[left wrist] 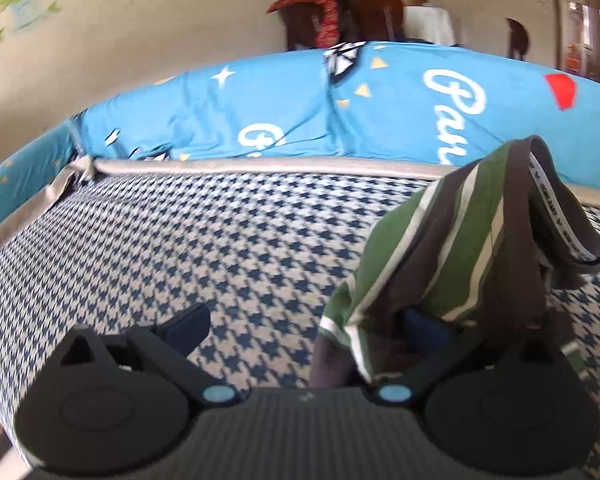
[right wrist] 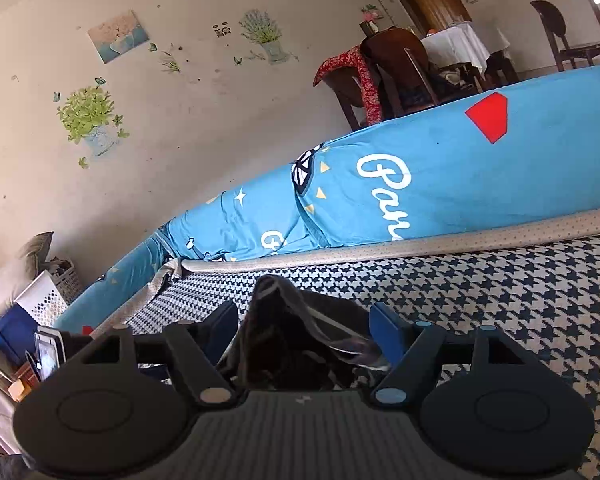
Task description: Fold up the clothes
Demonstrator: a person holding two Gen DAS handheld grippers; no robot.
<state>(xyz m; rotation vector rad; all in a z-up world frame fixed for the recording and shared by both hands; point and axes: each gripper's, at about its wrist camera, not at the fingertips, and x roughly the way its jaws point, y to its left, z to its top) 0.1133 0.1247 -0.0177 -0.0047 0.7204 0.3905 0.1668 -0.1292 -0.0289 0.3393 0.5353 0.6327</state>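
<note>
Houndstooth-covered bed (left wrist: pixel 188 248) edged by one blue printed quilt (left wrist: pixel 284 112), below a cream wall with plant stickers (right wrist: pixel 88 120); three dark chairs and one white-clothed table (right wrist: pixel 460 44) beyond. One green-striped garment (left wrist: pixel 440 256) draped over left tool (left wrist: pixel 304 328), spread wide; right tool (right wrist: pixel 304 320) apart around dark cloth (right wrist: pixel 296 336).

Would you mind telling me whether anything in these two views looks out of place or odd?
Yes: the striped garment is bunched and draped over one finger of the left gripper rather than held between its wide-open fingers. Dark fabric is also crumpled between the fingers of the right gripper. The houndstooth sheet lies smooth.
</note>
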